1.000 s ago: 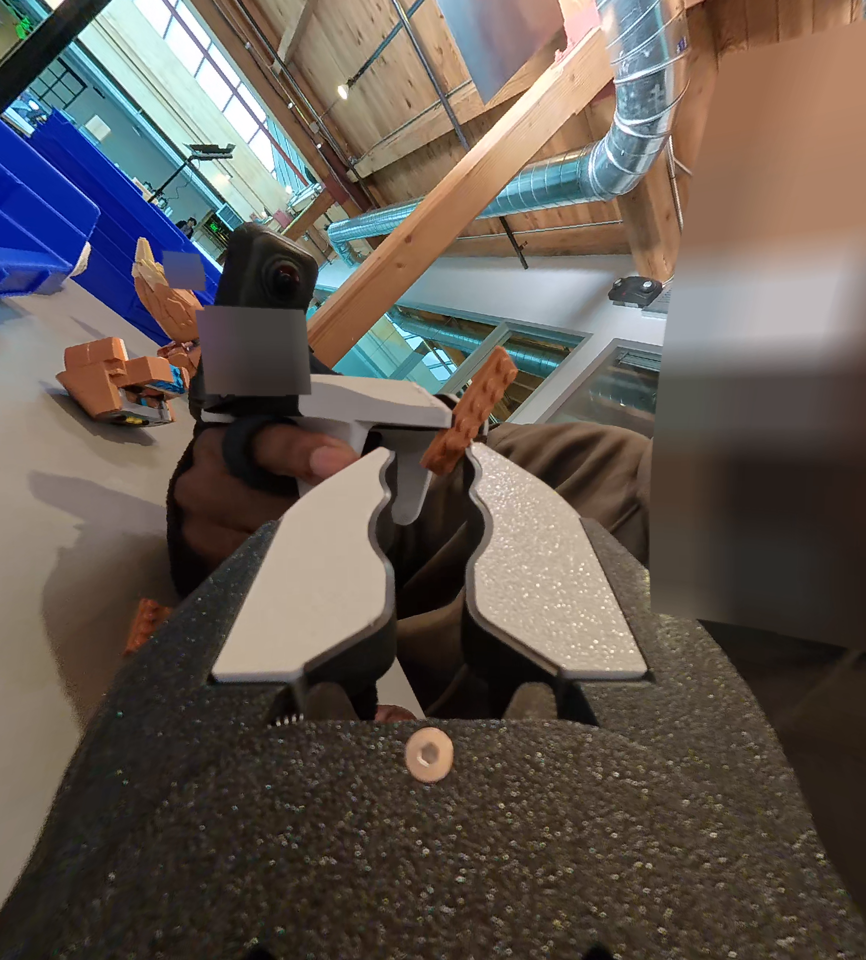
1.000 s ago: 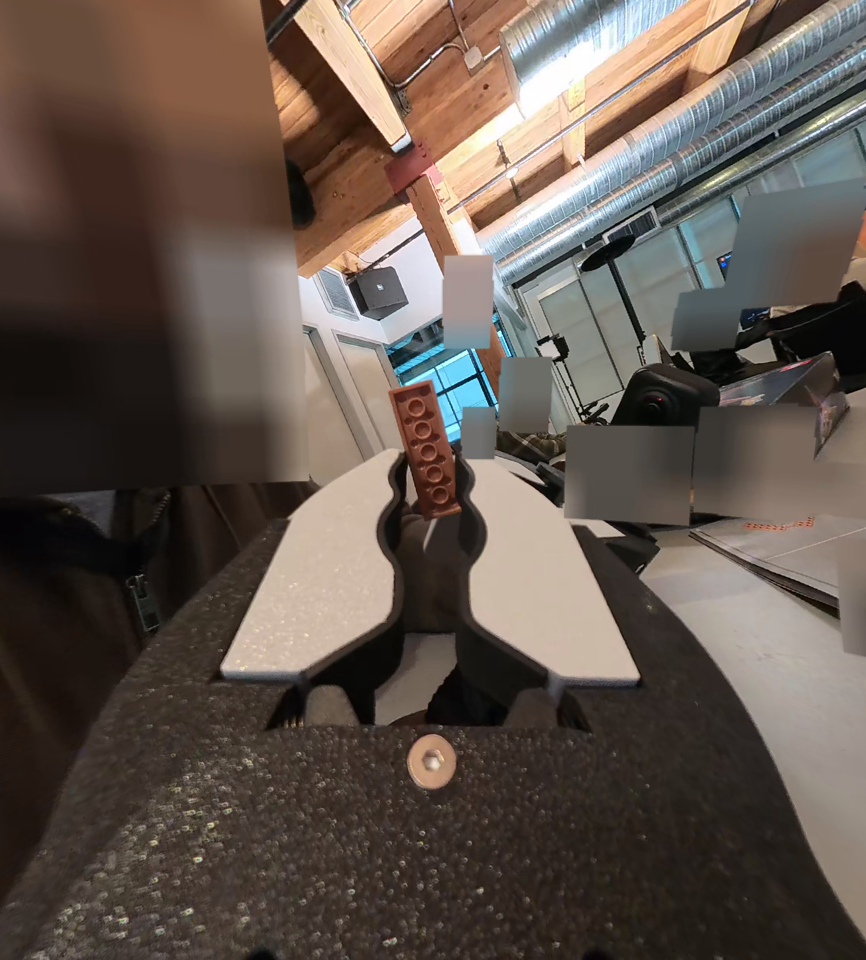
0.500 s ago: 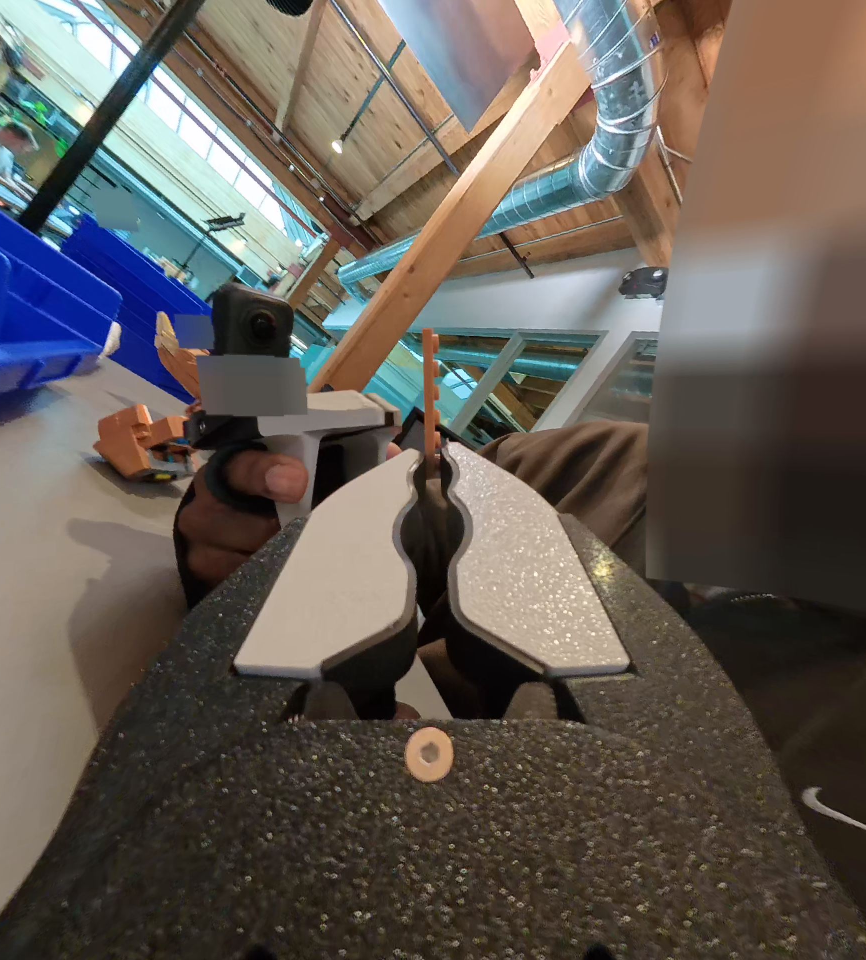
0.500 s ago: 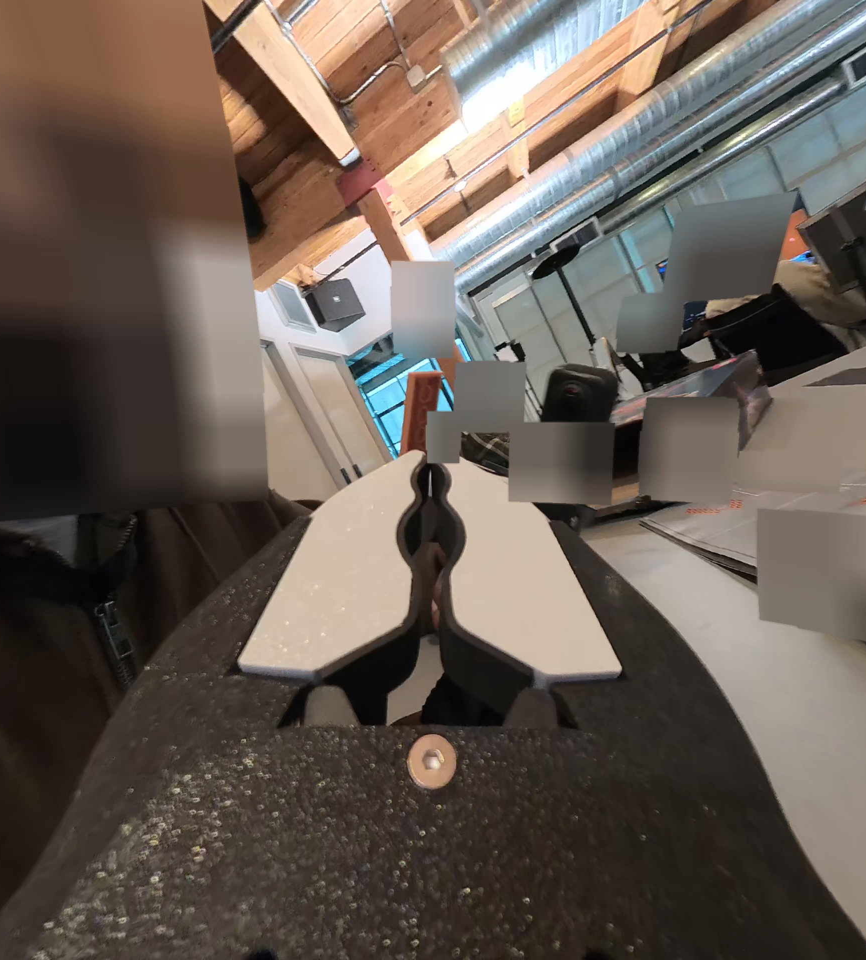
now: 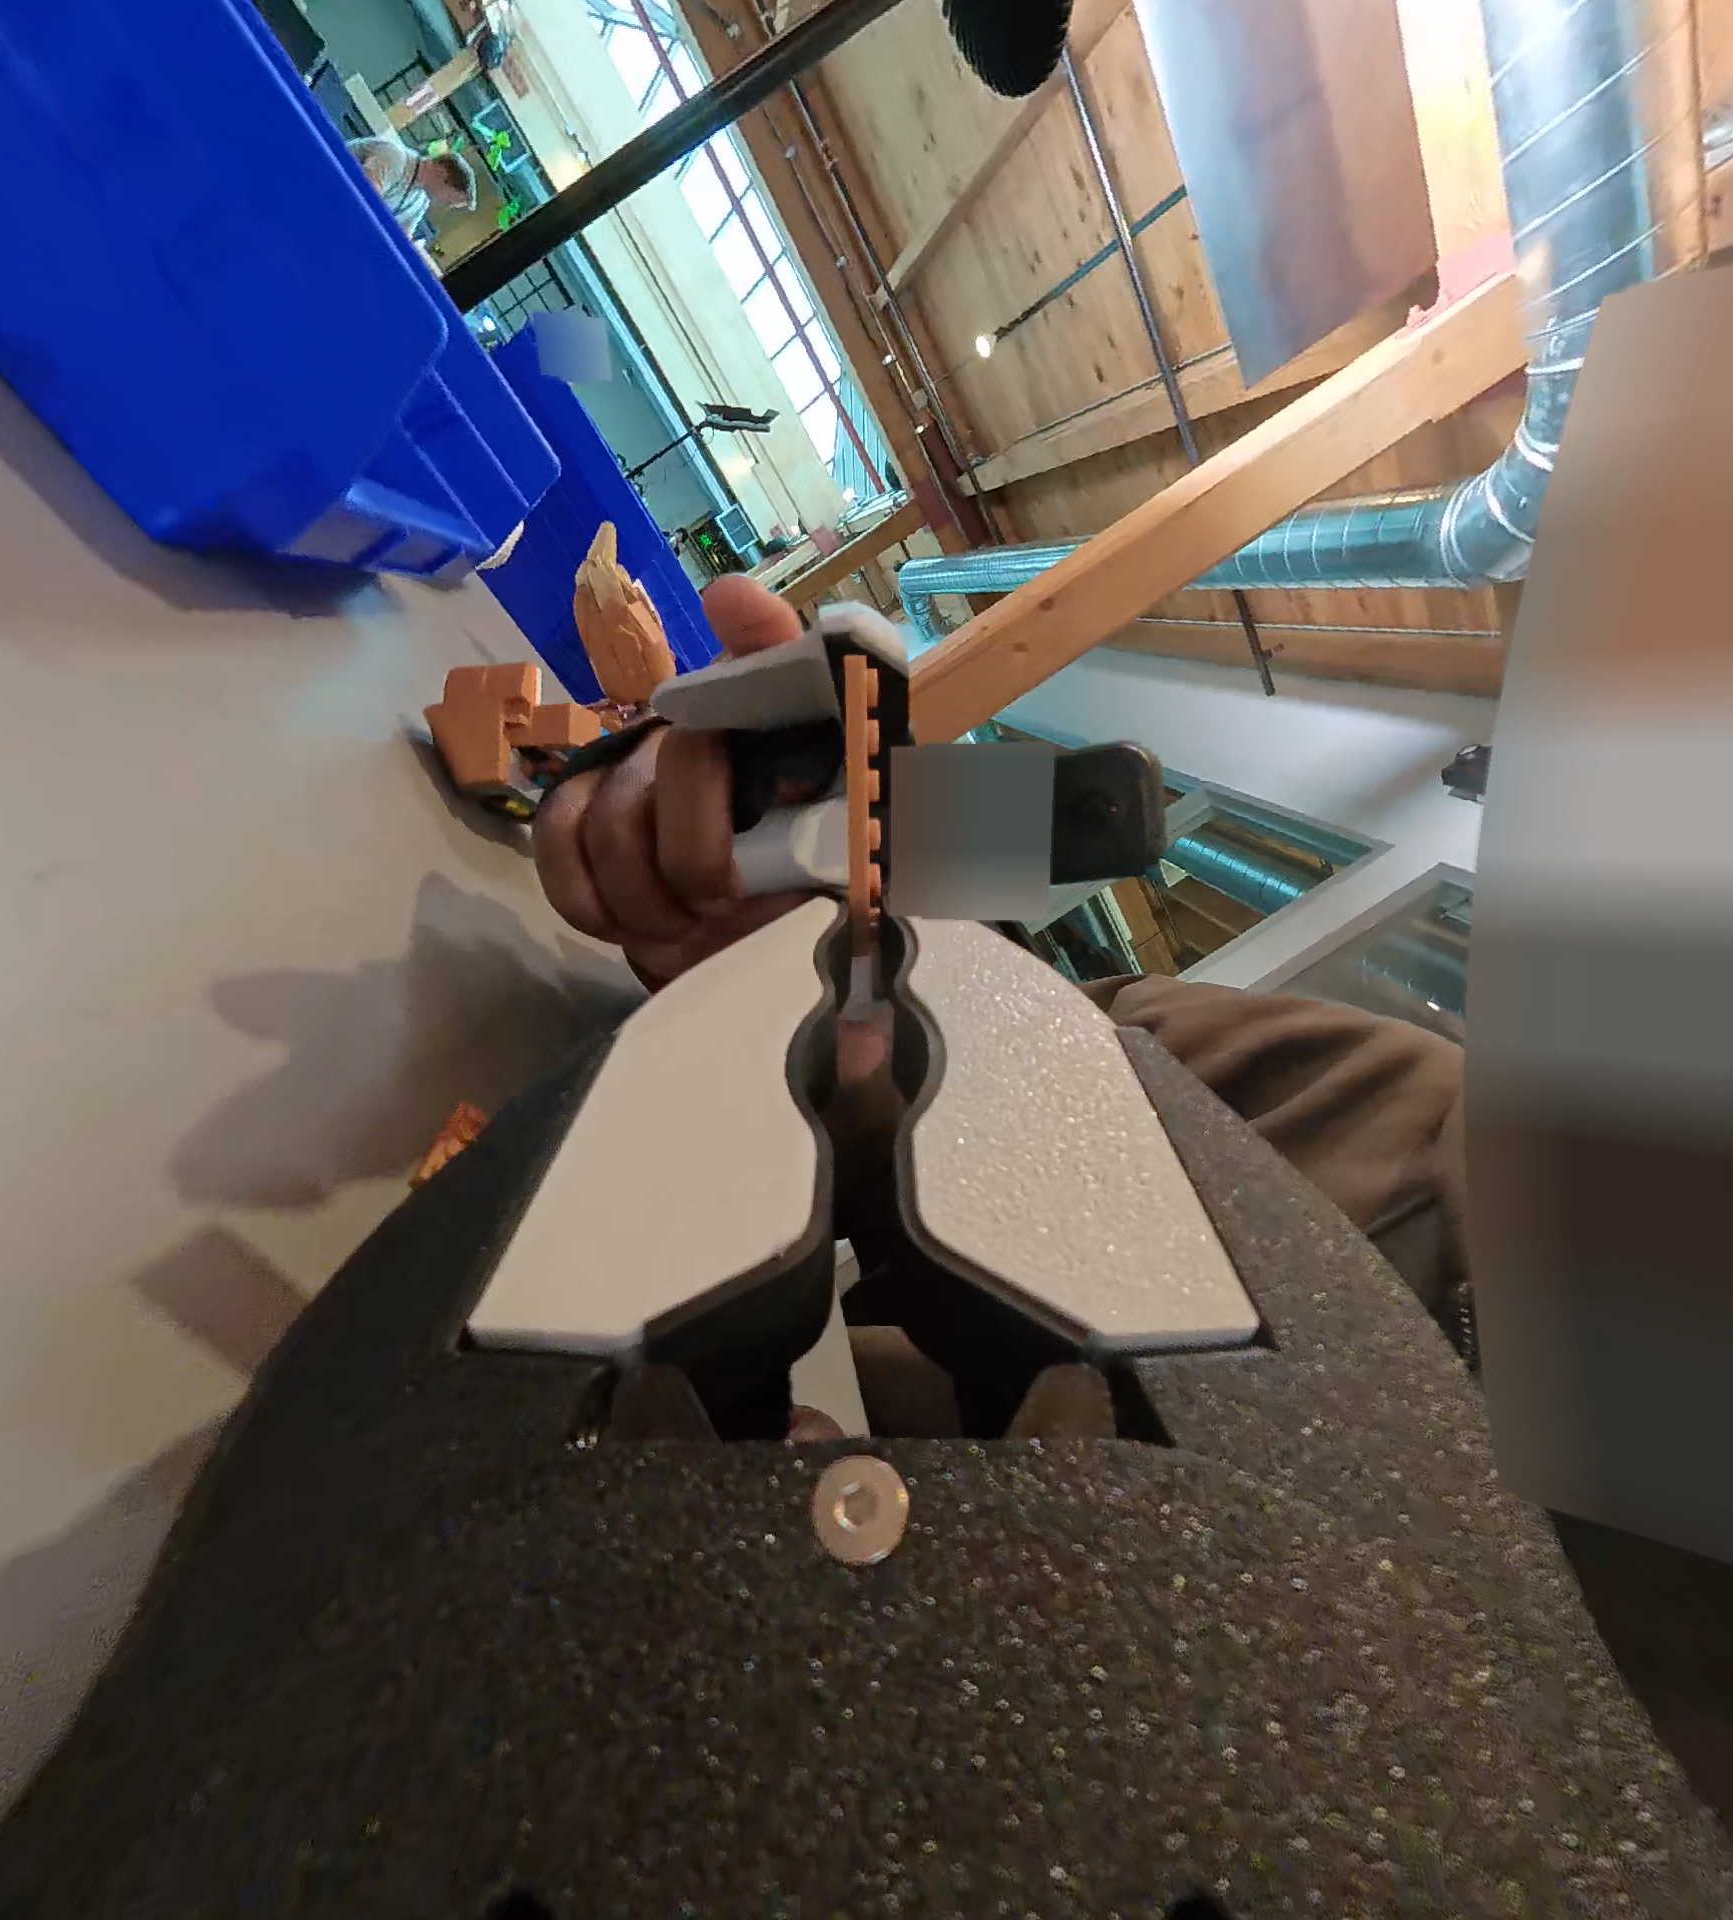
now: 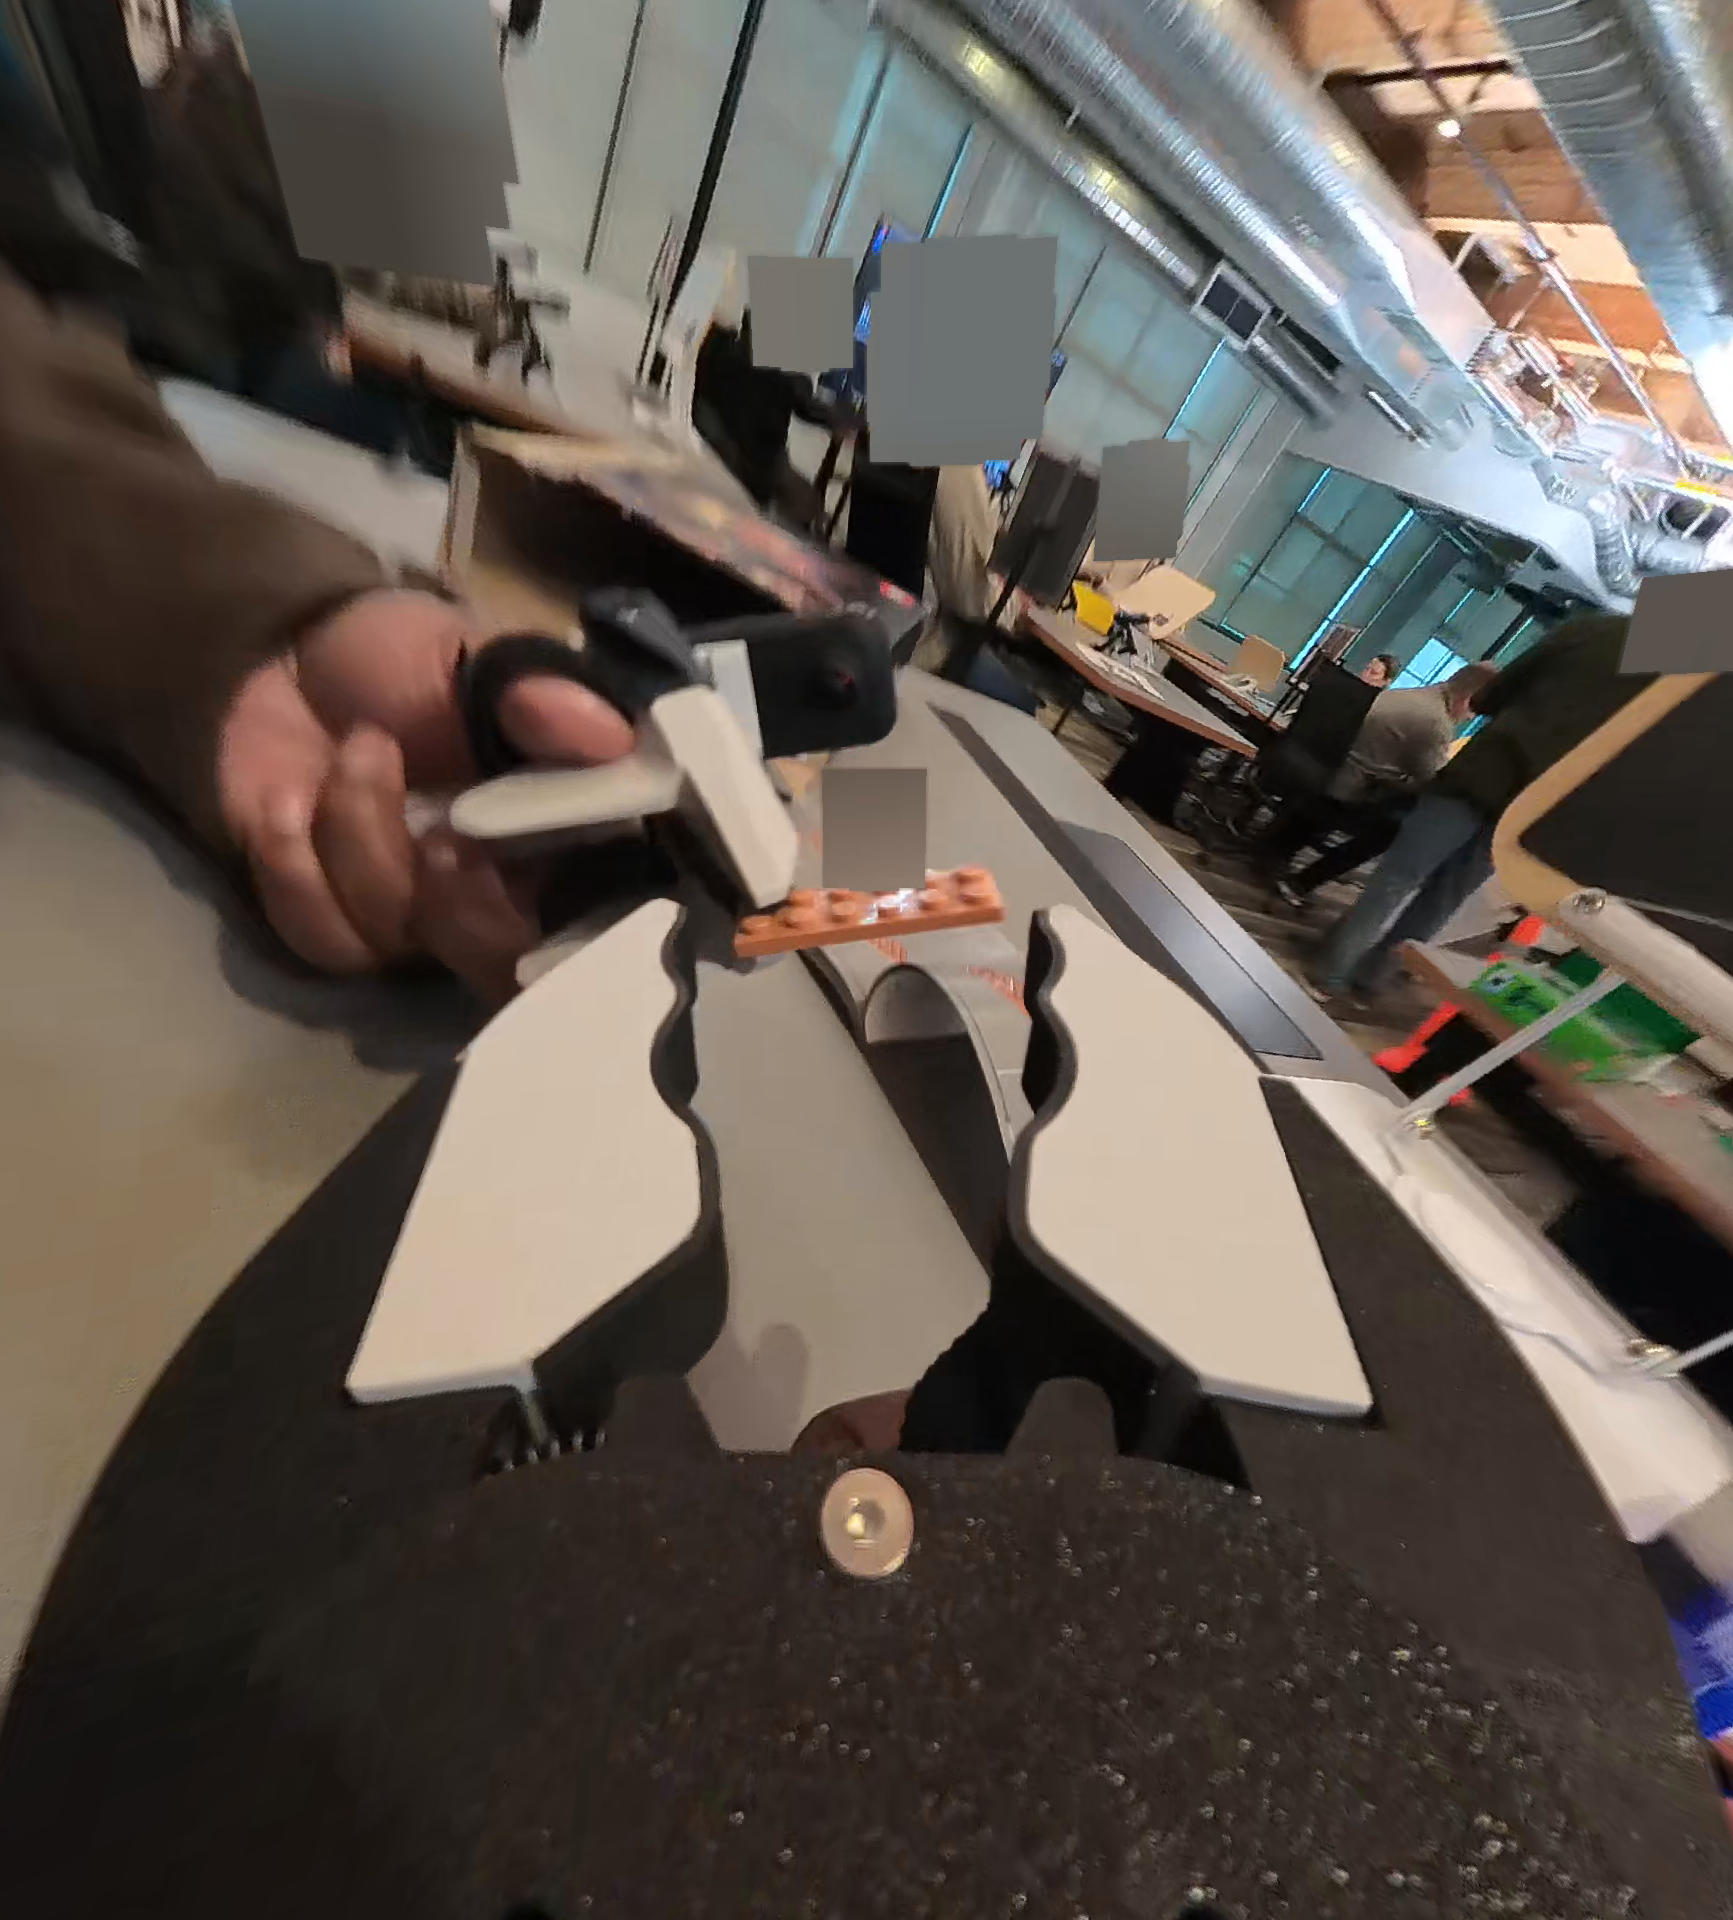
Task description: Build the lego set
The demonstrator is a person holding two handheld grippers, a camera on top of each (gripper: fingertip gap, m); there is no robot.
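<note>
Two views tell of one thin orange-brown studded lego plate [image 5: 860, 790].

Through my left wrist view, my left gripper [image 5: 862, 940] is nearly closed, its tips pinching the plate's near end, so the plate stands edge-on straight ahead. Just beyond it sits my right gripper [image 5: 800, 774] in my right hand [image 5: 649, 831]. To do this well, I judge I should hold firm and level and not twist. Farther ahead to the left, on the grey table [image 5: 114, 831], lies the partly built orange-brown lego model [image 5: 519, 727], beside blue plastic bins [image 5: 218, 312]; a loose orange brick [image 5: 446, 1138] lies close by my left side.

Through my right wrist view, my right gripper [image 6: 857, 935] is wide open and empty. The plate [image 6: 872, 909] hovers flat just past my tips, pinched at its left end by my left gripper [image 6: 737, 852]. Beyond it curls an open instruction booklet [image 6: 945, 997]. Nothing blocks the way but the grippers themselves.
</note>
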